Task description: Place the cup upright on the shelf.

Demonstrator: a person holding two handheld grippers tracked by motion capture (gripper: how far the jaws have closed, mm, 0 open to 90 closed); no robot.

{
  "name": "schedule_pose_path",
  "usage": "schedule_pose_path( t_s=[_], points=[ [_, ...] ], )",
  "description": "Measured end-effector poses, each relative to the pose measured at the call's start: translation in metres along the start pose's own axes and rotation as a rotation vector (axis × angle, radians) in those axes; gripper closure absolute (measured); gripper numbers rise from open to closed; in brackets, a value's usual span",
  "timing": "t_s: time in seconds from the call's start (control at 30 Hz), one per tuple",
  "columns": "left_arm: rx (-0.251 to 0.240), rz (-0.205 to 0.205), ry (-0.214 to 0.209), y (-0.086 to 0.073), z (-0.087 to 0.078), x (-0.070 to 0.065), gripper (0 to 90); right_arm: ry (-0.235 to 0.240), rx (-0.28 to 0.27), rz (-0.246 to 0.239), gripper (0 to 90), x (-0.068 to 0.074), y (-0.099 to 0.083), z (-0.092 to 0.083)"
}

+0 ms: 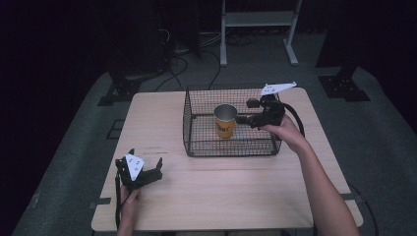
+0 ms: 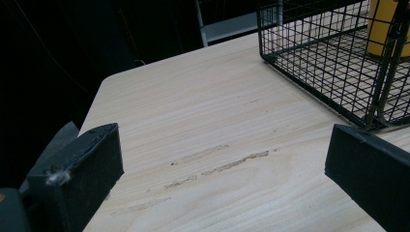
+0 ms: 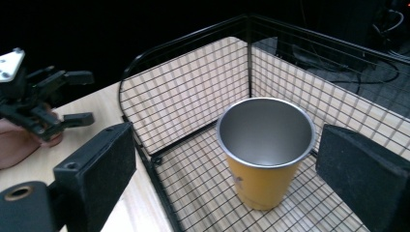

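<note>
The right gripper [image 3: 227, 169] hangs with jaws spread wide over the yellow cup [image 3: 263, 150] standing upright inside the wire basket [image 1: 196, 125] on the worktop [image 1: 206, 182]; a skewed closing could tip it against the mesh; the left gripper [image 1: 147, 169] rests spread, well apart.

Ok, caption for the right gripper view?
Open right gripper poised over yellow cup standing upright in wire basket.

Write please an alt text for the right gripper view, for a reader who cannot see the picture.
A yellow metal cup stands upright and empty inside a black wire basket on a light wooden table, framed by the right gripper with its two black jaws wide apart. Farther off at the left edge, the left gripper is held by a hand, its jaws open.
</note>
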State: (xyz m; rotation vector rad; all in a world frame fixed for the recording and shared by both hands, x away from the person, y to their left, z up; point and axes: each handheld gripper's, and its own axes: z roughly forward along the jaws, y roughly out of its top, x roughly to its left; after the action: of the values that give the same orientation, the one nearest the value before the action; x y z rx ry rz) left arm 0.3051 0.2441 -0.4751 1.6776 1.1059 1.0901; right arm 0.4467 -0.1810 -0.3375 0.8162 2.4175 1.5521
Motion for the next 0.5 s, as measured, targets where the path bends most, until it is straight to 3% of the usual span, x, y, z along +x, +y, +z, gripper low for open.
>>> schedule_pose_path(
  t_s=[0.27,0.5],
  points=[
    [0.000,0.001,0.000,0.000,0.000,0.000,0.0,0.012,-0.002,-0.050,6.5,0.015,0.002,-0.008],
    [0.001,0.002,0.000,0.000,0.000,0.000,0.0,0.033,-0.006,-0.048,6.5,0.022,-0.007,-0.018]
  ],
)
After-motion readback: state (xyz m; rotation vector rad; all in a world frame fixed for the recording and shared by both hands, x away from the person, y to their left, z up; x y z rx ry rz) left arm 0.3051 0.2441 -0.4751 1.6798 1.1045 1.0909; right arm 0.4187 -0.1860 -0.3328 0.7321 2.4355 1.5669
